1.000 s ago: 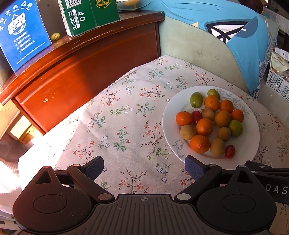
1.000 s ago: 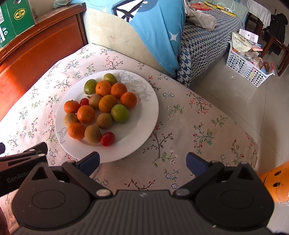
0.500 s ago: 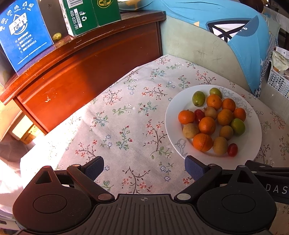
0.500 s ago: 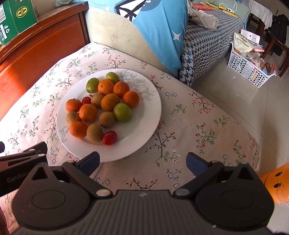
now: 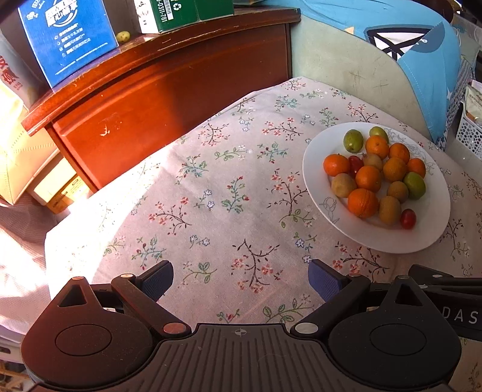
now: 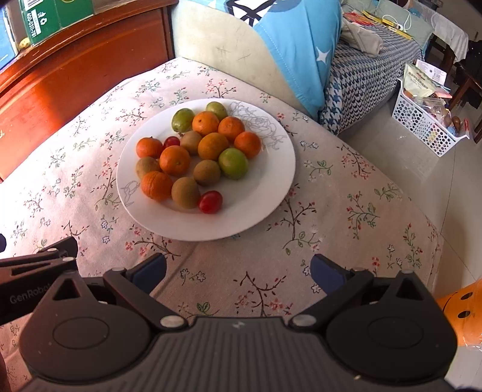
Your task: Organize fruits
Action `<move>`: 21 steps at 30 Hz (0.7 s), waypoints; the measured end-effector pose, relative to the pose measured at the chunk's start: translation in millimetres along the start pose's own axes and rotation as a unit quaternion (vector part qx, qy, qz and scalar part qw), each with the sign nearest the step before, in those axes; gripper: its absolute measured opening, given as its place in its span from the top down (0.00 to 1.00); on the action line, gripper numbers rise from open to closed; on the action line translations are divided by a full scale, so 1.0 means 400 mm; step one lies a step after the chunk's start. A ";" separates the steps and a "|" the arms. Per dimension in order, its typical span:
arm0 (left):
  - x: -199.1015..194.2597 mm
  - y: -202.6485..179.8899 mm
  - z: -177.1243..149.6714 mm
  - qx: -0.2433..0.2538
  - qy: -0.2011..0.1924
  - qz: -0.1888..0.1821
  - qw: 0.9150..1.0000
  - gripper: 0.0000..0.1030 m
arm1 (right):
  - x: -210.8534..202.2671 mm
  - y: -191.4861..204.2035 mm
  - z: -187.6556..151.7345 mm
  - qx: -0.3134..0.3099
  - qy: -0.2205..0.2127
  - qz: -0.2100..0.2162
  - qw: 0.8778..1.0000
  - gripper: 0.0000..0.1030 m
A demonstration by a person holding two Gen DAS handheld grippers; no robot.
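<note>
A white plate (image 6: 265,187) on the floral tablecloth holds several oranges (image 6: 174,160), brown kiwis (image 6: 185,192), green fruits (image 6: 233,162) and two red cherry tomatoes (image 6: 210,201). The plate also shows in the left wrist view (image 5: 385,238), at the right. My left gripper (image 5: 240,280) is open and empty, above bare cloth left of the plate. My right gripper (image 6: 238,270) is open and empty, just in front of the plate's near rim.
A red-brown wooden cabinet (image 5: 168,90) stands behind the table with a blue box (image 5: 67,39) and a green box (image 5: 180,12) on top. A blue cushion (image 6: 298,45) and sofa lie behind the plate. A white basket (image 6: 427,120) sits on the floor at the right.
Both grippers have drifted slightly, so the plate sits a little farther right in the left view and higher in the right view. Jaws stay open.
</note>
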State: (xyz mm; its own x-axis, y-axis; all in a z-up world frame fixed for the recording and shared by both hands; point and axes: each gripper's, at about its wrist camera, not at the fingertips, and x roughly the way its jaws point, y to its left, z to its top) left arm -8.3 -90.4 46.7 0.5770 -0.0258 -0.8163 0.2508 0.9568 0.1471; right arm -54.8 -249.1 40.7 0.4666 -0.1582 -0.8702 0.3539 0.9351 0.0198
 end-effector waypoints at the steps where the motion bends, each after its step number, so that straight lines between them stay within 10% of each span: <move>1: -0.001 0.007 -0.010 -0.002 0.002 0.002 1.000 0.06 | -0.001 0.006 -0.010 -0.002 0.000 0.002 1.000 0.02; 21: -0.021 0.191 -0.158 -0.060 0.020 0.013 0.998 0.05 | -0.023 0.135 -0.220 -0.048 -0.039 0.113 0.992 0.02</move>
State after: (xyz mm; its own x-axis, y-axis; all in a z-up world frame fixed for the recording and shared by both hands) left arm -43.1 1.3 29.6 0.5500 0.0088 -0.8351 0.1395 0.9849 0.1022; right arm -111.6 -169.3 6.6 0.5881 0.0389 -0.8079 0.1553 0.9748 0.1600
